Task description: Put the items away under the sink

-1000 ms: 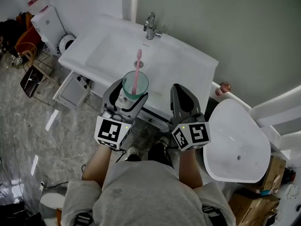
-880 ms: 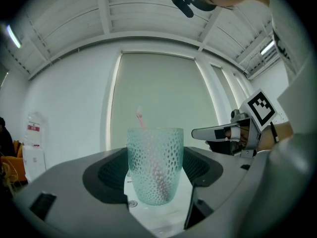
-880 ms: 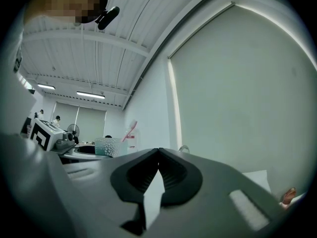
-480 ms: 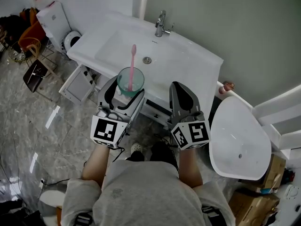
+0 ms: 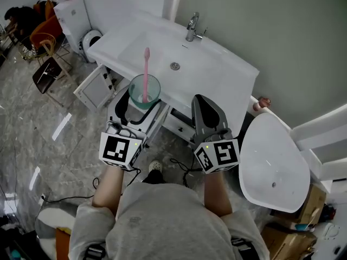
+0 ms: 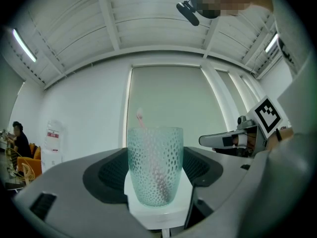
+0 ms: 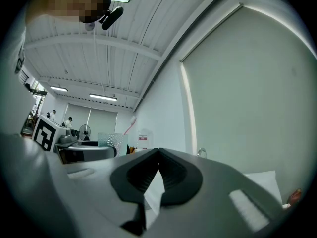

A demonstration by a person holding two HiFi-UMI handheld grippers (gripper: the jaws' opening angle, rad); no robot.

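— Checking left gripper (image 5: 142, 106): what's in it?
— Jaws clamped on the cup (image 5: 144, 90). It is teal, dimpled and upright, seated on the white pad between them. Pink toothbrush (image 5: 145, 69) stands in it, head up, leaning a little.
— Cup position relative to the sink (image 5: 217, 75)?
— Held in the air just in front of the vanity's front edge, above the floor. Open cabinet door (image 5: 95, 91) is near it, on the person's left.
— Right gripper (image 5: 202, 103)?
— Jaws together at the tips, nothing between them. It hovers beside the left one, pointing toward the vanity.
— Surroundings?
— Faucet (image 5: 192, 28) at the back of the basin. Loose white basin (image 5: 274, 167) to the person's right. Toilet (image 5: 89, 39) past the vanity's left end.
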